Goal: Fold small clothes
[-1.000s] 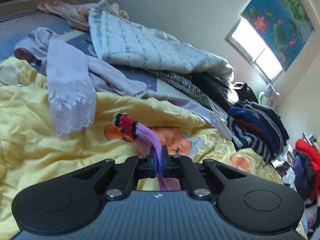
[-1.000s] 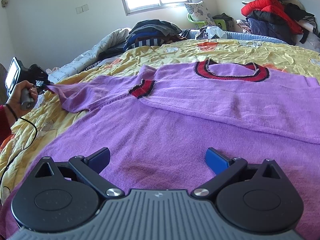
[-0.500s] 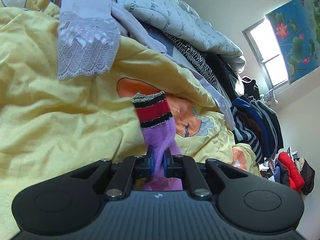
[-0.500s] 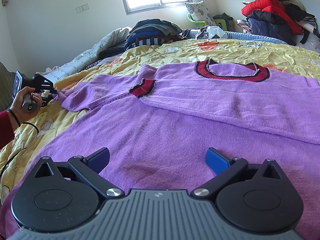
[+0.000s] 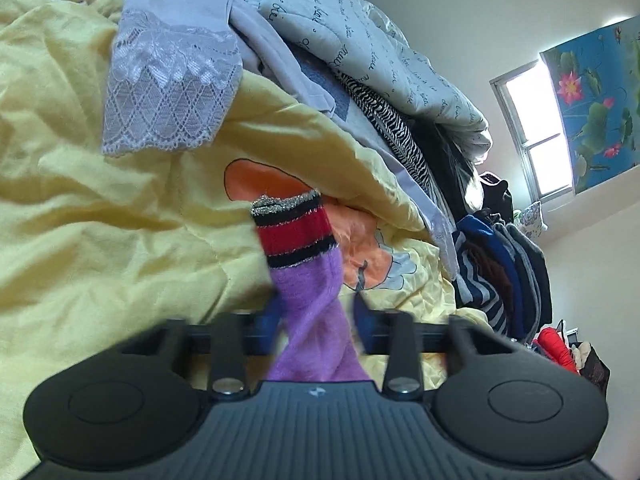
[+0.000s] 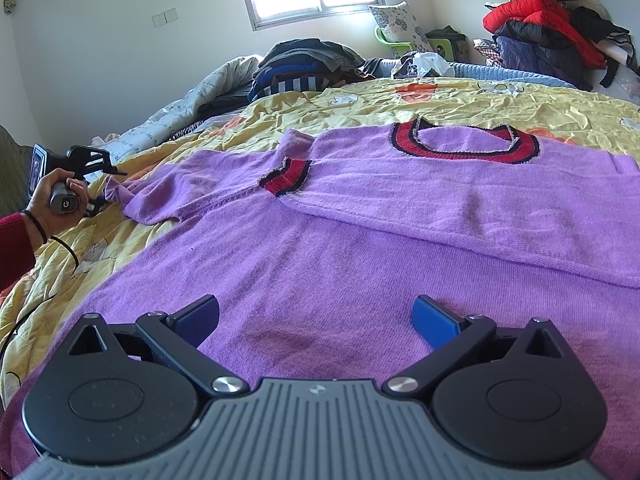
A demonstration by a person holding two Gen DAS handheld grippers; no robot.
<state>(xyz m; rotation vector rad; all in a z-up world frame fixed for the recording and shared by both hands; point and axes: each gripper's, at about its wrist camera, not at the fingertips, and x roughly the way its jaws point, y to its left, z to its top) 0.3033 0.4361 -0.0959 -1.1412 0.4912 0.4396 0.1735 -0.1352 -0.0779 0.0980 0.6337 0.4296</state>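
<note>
A purple sweater (image 6: 320, 248) with a red-and-black collar (image 6: 464, 142) lies flat on the yellow quilt (image 6: 440, 100). One sleeve is folded across its chest, cuff (image 6: 286, 178) near the middle. The other sleeve (image 5: 310, 296) runs out left, its striped cuff (image 5: 294, 232) resting on the quilt. My left gripper (image 5: 316, 308) is low over the quilt and its jaws are opening, with that sleeve loose between them. My right gripper (image 6: 316, 316) hovers open over the sweater's lower body, nothing between its fingers. In the right wrist view a hand (image 6: 60, 196) holds the left gripper (image 6: 112, 184) at the sleeve's end.
A lilac lace-edged garment (image 5: 168, 104) and a white script-print duvet (image 5: 360, 40) are heaped beyond the left gripper. Folded dark and striped clothes (image 6: 304, 64) are stacked near the window. Red and dark jackets (image 6: 536, 12) pile at the far right.
The left gripper sank toward the quilt and rolled; its jaws, earlier shut on the sleeve, have parted. The cuff now lies flatter. The right gripper has not moved.
</note>
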